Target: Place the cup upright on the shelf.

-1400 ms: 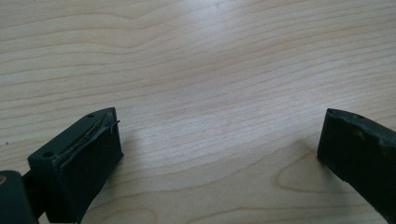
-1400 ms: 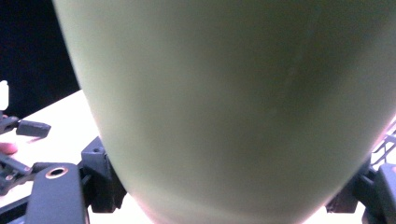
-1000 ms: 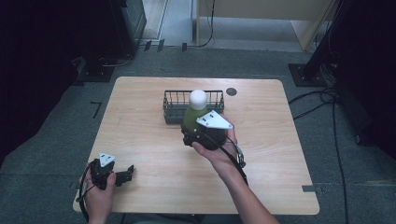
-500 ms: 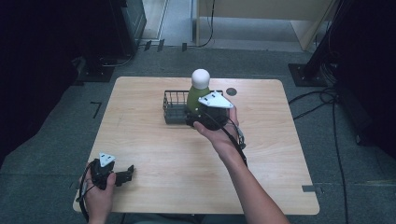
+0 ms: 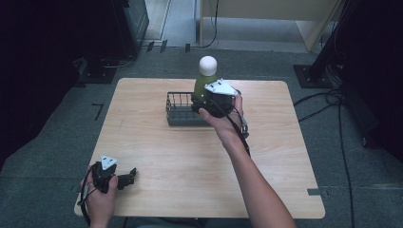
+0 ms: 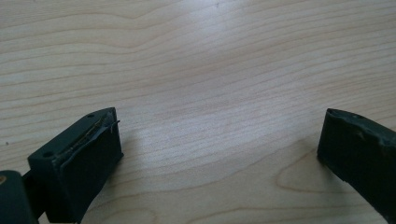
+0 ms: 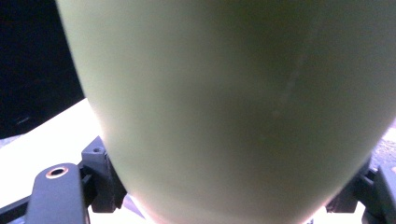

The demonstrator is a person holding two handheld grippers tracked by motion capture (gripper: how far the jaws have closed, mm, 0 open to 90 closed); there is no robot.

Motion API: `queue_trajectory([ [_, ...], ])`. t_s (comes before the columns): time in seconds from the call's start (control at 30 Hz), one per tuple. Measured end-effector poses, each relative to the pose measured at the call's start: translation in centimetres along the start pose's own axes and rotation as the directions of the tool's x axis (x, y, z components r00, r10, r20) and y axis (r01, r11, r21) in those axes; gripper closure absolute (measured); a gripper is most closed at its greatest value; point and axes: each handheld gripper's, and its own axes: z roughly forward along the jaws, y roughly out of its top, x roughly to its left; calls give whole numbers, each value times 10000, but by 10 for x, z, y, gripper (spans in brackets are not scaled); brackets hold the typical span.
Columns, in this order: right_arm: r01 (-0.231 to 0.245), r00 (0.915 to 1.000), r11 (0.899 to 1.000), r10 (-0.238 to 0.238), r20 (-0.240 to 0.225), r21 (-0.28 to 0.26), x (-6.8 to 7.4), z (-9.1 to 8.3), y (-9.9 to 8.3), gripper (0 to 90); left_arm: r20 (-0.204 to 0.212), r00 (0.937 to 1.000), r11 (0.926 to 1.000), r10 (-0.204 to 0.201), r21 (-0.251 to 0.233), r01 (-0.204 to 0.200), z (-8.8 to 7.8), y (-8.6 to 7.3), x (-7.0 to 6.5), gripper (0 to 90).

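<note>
My right gripper [image 5: 205,100] is clamped on the green bottle [image 5: 203,85], held upright above the wire basket [image 5: 179,110] at the worktop's [image 5: 157,142] far side. My left gripper [image 5: 127,176] rests wide open, holding nothing, at the near-left corner.

Green bottle [image 5: 203,85] now higher, above basket [image 5: 180,110]

One green bottle [image 5: 202,86], one wire basket [image 5: 180,110], one wooden table [image 5: 190,156] and two hand-held grippers.
</note>
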Motion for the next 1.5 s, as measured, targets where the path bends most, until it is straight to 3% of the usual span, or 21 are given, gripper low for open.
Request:
queue_trajectory([
  [0.57, -292, 9950, 9995, 281, 960, 100, -27, 38, 6, 200, 7, 10000, 10000, 8, 10, -8, 0, 0, 0, 1],
  [0.83, -400, 9904, 9981, 334, 1345, 466, -41, 54, -4, 199, 6, 10000, 10000, 10, 13, -10, 0, 0, 0, 1],
  [1.07, -676, 9891, 9941, 556, 1364, 846, -47, 62, -13, 200, 4, 10000, 10000, 10, 12, -10, 0, 0, 0, 1],
  [1.5, -582, 9921, 9876, 409, 1189, 1457, -45, 78, -24, 198, 2, 10000, 10000, 11, 13, -11, 0, 0, 0, 1],
])
